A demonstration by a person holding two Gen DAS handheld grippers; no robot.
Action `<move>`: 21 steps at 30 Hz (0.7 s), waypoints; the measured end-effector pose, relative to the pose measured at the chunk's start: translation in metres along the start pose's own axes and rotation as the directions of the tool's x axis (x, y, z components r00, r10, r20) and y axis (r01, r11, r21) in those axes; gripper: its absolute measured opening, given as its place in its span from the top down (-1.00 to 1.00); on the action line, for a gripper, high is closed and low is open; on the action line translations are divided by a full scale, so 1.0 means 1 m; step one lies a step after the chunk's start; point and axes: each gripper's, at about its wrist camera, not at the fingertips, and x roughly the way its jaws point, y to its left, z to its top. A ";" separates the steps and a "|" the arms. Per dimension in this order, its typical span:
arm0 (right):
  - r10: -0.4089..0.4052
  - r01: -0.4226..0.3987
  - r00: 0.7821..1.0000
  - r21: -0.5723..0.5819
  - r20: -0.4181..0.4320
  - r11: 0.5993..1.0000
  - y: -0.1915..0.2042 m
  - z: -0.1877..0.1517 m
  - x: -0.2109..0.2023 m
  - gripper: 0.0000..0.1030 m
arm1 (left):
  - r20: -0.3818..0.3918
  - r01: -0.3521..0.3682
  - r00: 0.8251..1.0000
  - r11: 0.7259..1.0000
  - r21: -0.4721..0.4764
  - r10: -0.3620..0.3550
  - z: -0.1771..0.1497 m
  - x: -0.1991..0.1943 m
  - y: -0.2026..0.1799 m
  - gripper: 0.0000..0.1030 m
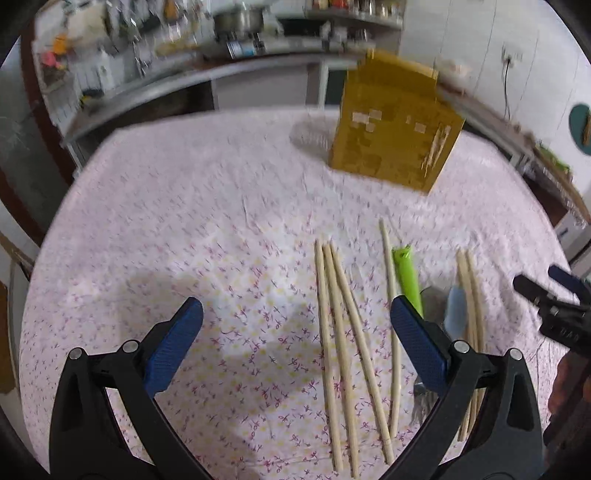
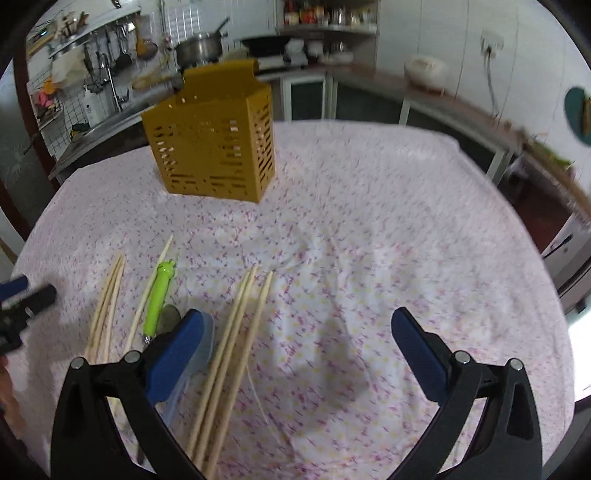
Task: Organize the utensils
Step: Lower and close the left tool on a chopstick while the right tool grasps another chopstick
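A table covered by a white cloth printed with small pink and yellow flowers [image 2: 369,206] fills the lower part of both views. Behind it, along the top of the right wrist view, a long grey kitchen counter [image 2: 369,79] is seen, with a steel cooking pot [image 2: 199,50] and a black pan [image 2: 264,44] set on it. At upper left a white wire rack hung with utensils [image 2: 92,74] is fixed to the wall. A white rice cooker [image 2: 424,72] is placed at upper right, before a white wall [image 2: 443,26].

Fork [image 1: 424,400] largely behind gripper finger
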 end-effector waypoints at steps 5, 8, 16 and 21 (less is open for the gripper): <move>0.046 -0.041 0.990 0.042 -0.136 0.998 0.000 0.014 0.035 -0.81 | -0.112 0.035 0.993 0.998 -0.046 -0.040 0.008 0.032 0.000 -0.66; 0.075 -0.065 0.975 0.055 -0.208 0.996 0.000 0.017 0.052 -0.38 | -0.149 0.059 0.987 0.997 -0.045 -0.066 0.010 0.044 -0.002 -0.58; 0.177 -0.148 0.931 0.114 -0.320 0.982 0.003 0.020 0.077 -0.03 | -0.171 0.038 0.984 0.998 -0.040 -0.044 0.021 0.053 -0.004 -0.38; 0.172 -0.139 0.927 0.119 -0.332 0.983 0.007 0.026 0.084 0.11 | -0.220 0.032 0.975 0.999 -0.044 -0.041 0.023 0.065 -0.003 -0.08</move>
